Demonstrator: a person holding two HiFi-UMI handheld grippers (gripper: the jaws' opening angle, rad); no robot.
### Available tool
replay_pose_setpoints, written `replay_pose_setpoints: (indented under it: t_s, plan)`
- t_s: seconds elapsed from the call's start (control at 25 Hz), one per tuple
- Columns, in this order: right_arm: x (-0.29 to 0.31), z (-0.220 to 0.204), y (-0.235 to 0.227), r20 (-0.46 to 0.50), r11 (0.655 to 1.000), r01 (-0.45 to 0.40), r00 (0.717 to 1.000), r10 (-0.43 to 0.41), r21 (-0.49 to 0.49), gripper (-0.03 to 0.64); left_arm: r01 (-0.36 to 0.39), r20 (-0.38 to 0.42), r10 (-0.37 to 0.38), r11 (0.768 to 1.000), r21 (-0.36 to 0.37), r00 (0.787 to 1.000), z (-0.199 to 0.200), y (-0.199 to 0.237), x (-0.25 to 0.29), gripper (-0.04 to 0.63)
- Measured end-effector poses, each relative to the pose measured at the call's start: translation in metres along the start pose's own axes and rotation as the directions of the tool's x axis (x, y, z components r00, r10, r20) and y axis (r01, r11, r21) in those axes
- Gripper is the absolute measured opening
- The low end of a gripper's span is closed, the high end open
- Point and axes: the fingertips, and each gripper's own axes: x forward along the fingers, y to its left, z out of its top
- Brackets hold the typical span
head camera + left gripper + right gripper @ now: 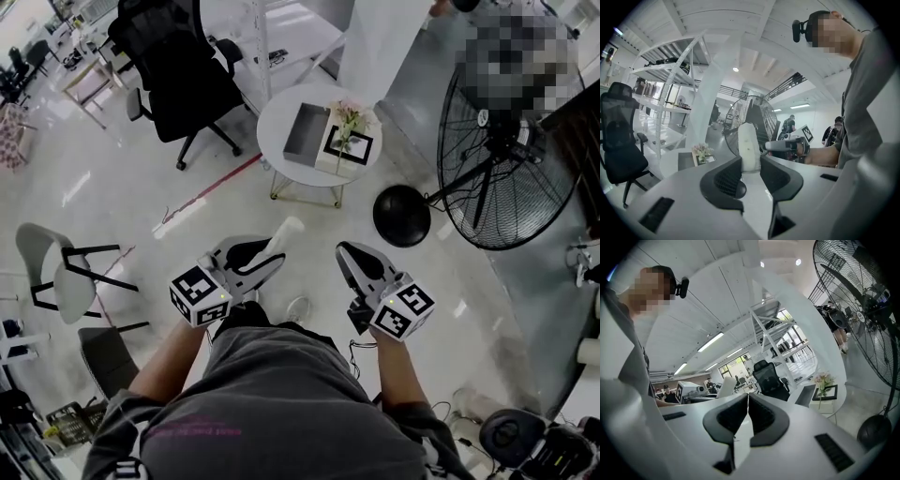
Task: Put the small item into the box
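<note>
My left gripper [274, 253] is shut on the small item [285, 232], a white oblong piece that sticks out beyond the jaws. In the left gripper view the small item [748, 143] stands upright between the two dark pads of the left gripper [751, 163]. The right gripper [344, 253] hangs beside it at waist height, jaws together and empty; the right gripper [748, 398] shows no gap. The grey open box [306, 131] lies on a round white table [277, 111] some way ahead of both grippers, also seen as the box [806, 395].
On the table, beside the box, stands a framed picture with pink flowers [348, 131]. A big floor fan [502, 159] with a black round base [401, 216] is at the right. A black office chair [178, 80] is at the back left, a white chair [66, 267] at the left.
</note>
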Motion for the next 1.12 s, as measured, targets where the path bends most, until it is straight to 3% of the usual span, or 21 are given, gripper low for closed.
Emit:
replay_pose_setpoints:
  t_s: [0.64, 1.12]
  plan:
    - [-0.006, 0.007, -0.012, 0.006, 1.0, 0.019, 1.0, -0.019, -0.015, 0.021, -0.012, 0.009, 0.012, 1.0, 0.01, 1.0, 0.007, 0.007, 0.007, 0.133]
    - [0.042, 0.023, -0.065, -0.006, 0.997, 0.074, 0.997, -0.074, 0.001, 0.021, 0.004, 0.012, -0.004, 1.0, 0.003, 1.0, 0.023, 0.087, 0.035, 0.133]
